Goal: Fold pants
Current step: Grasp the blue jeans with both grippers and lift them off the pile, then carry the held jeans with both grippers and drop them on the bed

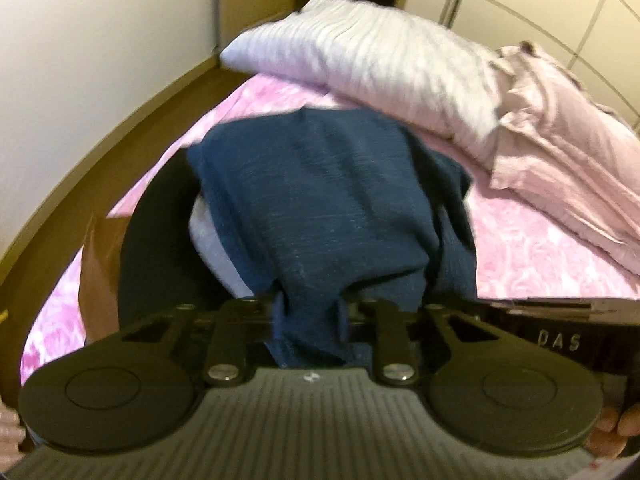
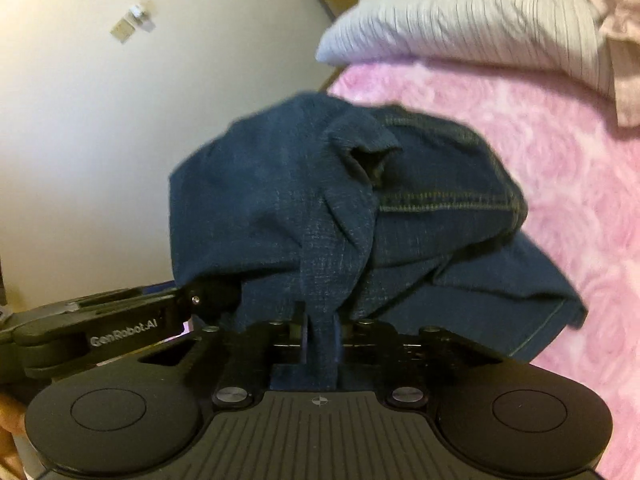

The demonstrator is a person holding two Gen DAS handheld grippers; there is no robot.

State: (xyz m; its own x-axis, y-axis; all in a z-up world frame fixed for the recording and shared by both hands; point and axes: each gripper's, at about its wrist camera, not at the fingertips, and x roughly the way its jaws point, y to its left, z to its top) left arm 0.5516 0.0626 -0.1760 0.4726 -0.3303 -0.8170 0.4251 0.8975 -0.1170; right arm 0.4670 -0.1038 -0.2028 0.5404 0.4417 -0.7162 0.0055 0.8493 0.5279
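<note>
Pinching bunched edges of the dark blue woven fabric pants [image 1: 320, 208], the left gripper [image 1: 310, 312] and right gripper [image 2: 320, 322] both clamp cloth, lifting it above the pink floral bedspread [image 2: 540, 184], likely to fold it.

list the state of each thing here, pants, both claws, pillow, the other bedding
navy pants: bunched and draped, lifted, gripped at two spots, not yet folded flat
left claw: shut on the pants fabric
right claw: shut on the pants fabric
striped pillow: lying at the head of the bed, partly on the pink cloth
pink cloth: rumpled, heaped beside the pillow
pink bedspread: spread flat over the bed
</note>
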